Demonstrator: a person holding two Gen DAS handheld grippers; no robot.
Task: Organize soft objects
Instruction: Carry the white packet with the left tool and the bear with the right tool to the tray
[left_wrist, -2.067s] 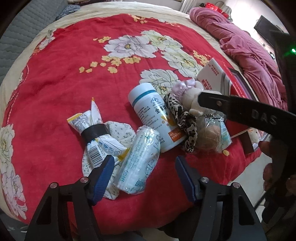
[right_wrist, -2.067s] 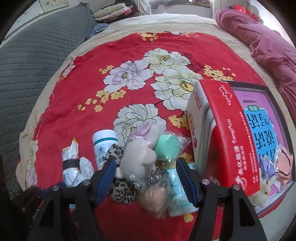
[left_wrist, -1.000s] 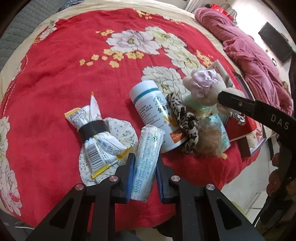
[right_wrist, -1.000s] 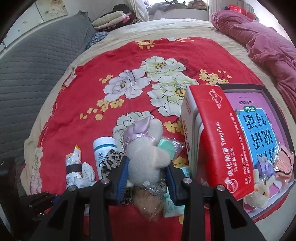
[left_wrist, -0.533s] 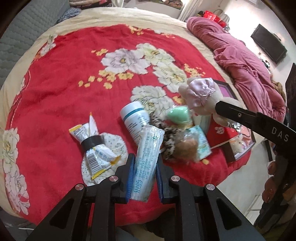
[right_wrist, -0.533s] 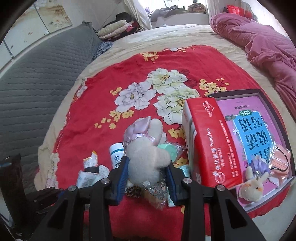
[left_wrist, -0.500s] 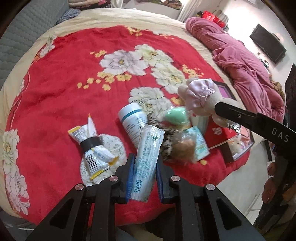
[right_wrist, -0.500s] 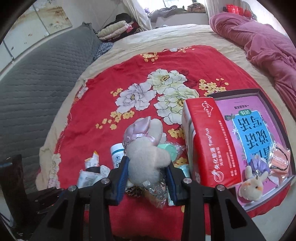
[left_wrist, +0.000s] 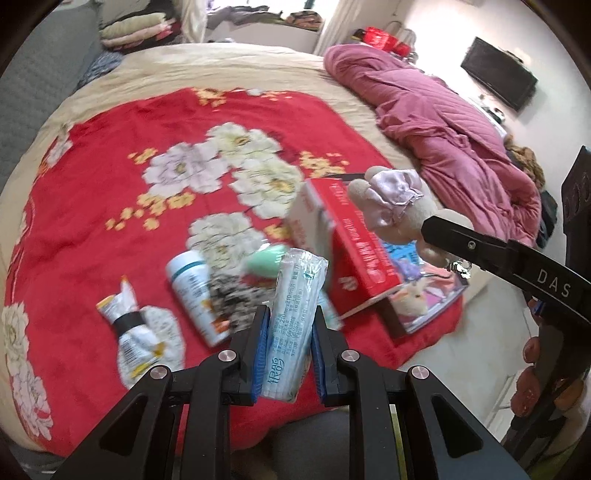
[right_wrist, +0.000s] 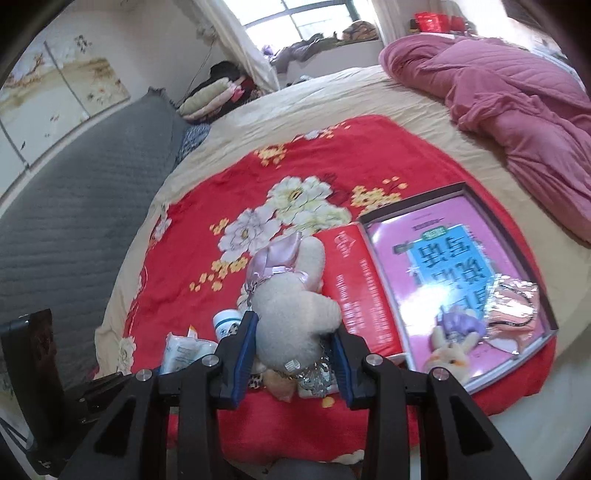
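Plush toy (right_wrist: 291, 314), lower centre of right wrist view, now up off red blanket (right_wrist: 332, 155), clamped in right gripper (right_wrist: 293, 360); left gripper (left_wrist: 288, 349) pinches lifted tissue pack (left_wrist: 293, 325). Both picked, prob. headed for tray (right_wrist: 461, 188) at right.

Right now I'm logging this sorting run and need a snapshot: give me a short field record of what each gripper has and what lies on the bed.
left gripper: shut on the clear-wrapped white tissue pack, lifted off the blanket
right gripper: shut on the cream plush toy with the pink satin bow
surface: red floral blanket
left on blanket: white pill bottle, mint green sponge, crumpled snack packet with a black band
nearby: red carton, pink book in an open box
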